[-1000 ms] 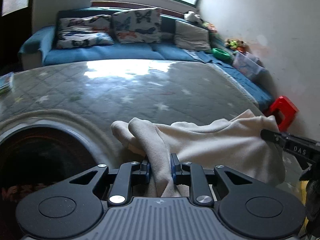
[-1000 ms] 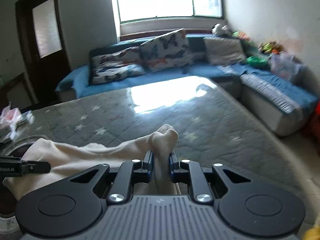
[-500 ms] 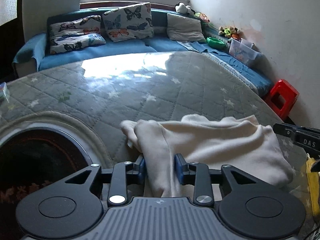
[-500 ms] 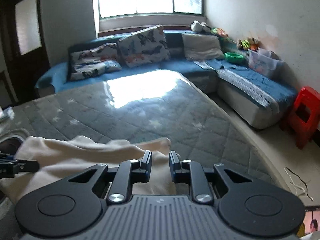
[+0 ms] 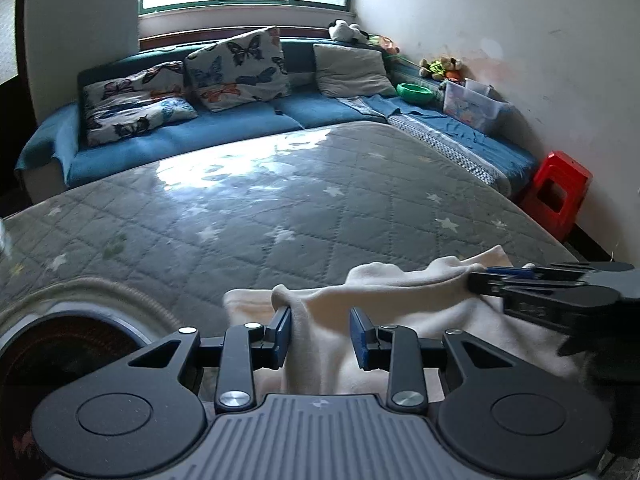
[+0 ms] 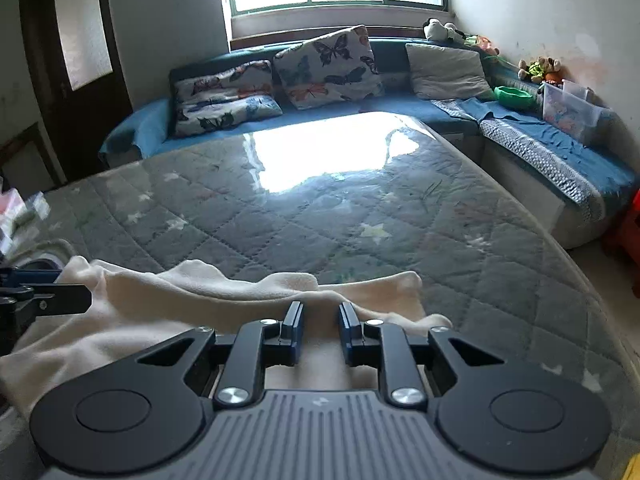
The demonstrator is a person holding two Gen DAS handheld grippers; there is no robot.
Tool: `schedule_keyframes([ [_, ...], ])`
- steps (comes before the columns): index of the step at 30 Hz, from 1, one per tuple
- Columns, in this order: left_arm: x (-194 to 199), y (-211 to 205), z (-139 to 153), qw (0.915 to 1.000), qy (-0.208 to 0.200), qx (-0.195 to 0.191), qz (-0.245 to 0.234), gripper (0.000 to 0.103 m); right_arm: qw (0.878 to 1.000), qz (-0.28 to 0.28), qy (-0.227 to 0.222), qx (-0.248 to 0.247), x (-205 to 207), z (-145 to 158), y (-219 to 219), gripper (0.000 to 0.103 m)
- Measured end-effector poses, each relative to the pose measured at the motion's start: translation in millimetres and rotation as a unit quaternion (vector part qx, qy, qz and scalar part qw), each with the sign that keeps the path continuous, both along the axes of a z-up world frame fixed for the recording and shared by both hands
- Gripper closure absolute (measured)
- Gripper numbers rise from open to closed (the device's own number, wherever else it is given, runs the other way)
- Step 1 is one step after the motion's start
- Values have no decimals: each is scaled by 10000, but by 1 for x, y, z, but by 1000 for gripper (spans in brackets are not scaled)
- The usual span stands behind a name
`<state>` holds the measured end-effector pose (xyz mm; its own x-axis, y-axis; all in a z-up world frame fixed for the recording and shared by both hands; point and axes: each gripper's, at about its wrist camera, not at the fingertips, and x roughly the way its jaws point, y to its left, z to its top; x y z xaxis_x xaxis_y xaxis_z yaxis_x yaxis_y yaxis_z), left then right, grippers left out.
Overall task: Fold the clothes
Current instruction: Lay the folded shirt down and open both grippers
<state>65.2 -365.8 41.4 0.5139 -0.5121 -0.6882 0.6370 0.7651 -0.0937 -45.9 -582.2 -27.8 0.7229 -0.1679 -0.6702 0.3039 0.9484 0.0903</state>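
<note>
Over at the near left corner of the mattress, a dark round opening with a pale hose-like rim sits beside the quilted, star-patterned surface. Next along comes the left gripper, low over the near edge: its blue-padded jaws stand apart, released, with a ridge of the cream garment rising between them and touching neither pad firmly. The garment lies bunched along the mattress's near edge, stretching toward the right side. There the right gripper reaches in from the right in the left wrist view, its tips at the garment's raised right end.

From the right wrist view, the left gripper pokes in at the left edge beside the cloth. The cream garment spreads across the near edge, wrinkled, a flat corner pointing right. The right gripper hovers over it, jaws parted, loose, cloth lying beneath the gap rather than pinched. Beyond the mattress's far edge runs the blue sofa with butterfly cushions, and farthest right stands a red stool.
</note>
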Motion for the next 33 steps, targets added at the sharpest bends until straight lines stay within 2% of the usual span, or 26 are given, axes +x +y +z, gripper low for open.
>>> schedule_keyframes([
  [7, 6, -30, -9, 9993, -103, 193, -295, 70, 10000, 4, 19, -43, 16, -10, 1, 82],
  [12, 13, -42, -19, 9993, -19, 256, -266, 69, 9999, 96, -55, -85, 10, -1, 4, 76],
  [16, 13, -45, -23, 9992, -20, 290, -265, 69, 9995, 263, -102, -124, 4, 5, 11, 75],
  [19, 11, -45, -23, 9992, -53, 310, -254, 68, 9994, 333, 11, -71, 7, 1, 14, 72],
  [27, -3, -13, -7, 9991, -265, 207, -275, 68, 9989, 413, -34, -232, -13, 14, 28, 67],
  [33, -16, 15, -10, 9991, -283, 241, -206, 68, 9971, 679, 33, -354, -34, 17, 46, 67],
])
